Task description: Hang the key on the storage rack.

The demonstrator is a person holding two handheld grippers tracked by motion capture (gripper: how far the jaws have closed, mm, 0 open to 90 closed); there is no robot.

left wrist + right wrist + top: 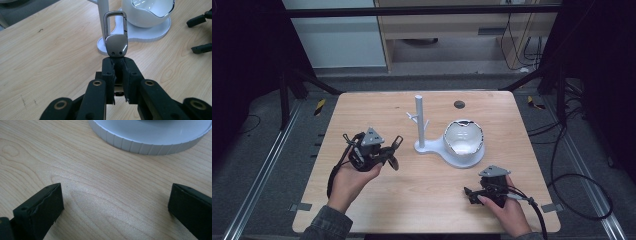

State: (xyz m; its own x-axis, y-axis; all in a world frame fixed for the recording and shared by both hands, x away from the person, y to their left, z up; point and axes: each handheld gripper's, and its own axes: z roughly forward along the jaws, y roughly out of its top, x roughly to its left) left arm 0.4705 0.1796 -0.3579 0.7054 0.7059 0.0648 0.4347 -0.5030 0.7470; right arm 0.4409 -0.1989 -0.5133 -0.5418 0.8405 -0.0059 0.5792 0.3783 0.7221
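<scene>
I'm carrying the polished metal keyring clip with its rectangular loop (116, 35) toward the white plastic stand with a tall post, short side pegs and a round base (419, 122), so the step in hand looks like hanging the loop on a peg. To do it well I should keep the loop upright and square to the post, approach a peg from its free end, and only let go once the loop sits over it. My left gripper (117, 65) has its jaws pressed together on the clip's lower end, the loop sticking out ahead, raised off the table just left of the post. My right gripper (472, 195) rests low near the stand's base, jaws spread with nothing between them. The light wooden table (427, 200) has bare grain; around it, dark floor, cables and a black frame.
</scene>
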